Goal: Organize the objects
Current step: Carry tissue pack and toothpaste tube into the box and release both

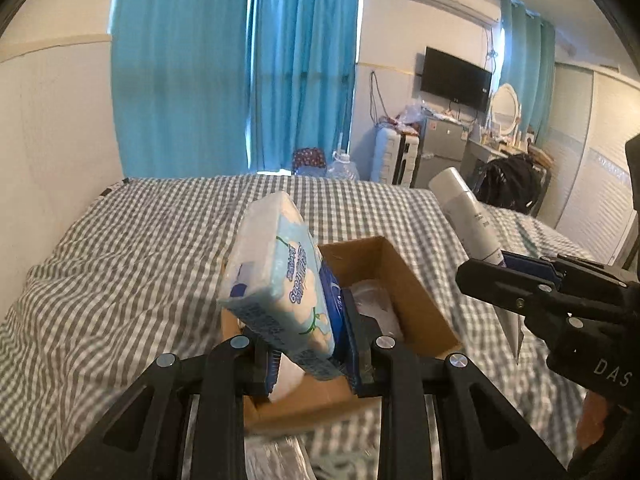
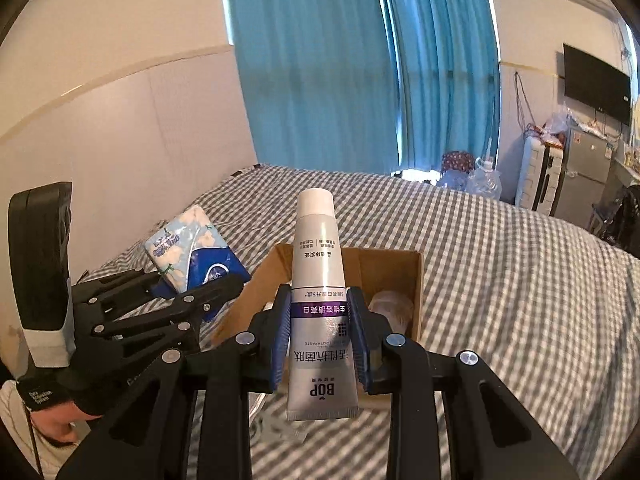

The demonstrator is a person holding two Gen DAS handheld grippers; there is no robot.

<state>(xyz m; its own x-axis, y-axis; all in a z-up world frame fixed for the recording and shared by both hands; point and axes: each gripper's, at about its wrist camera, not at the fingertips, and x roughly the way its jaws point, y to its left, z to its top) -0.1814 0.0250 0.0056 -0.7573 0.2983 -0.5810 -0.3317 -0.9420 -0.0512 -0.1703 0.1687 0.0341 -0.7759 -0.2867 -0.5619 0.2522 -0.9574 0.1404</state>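
Note:
My left gripper is shut on a light-blue tissue pack and holds it tilted over the near left part of an open cardboard box on the bed. My right gripper is shut on a silver toothpaste tube, cap pointing away, above the box's near edge. In the left wrist view the right gripper and the tube are to the right of the box. In the right wrist view the left gripper and tissue pack are to the left. Pale items lie inside the box.
The box sits on a bed with a grey checked sheet. A white wall runs along the bed's left side. Blue curtains, a suitcase, a small fridge and a TV stand beyond the bed.

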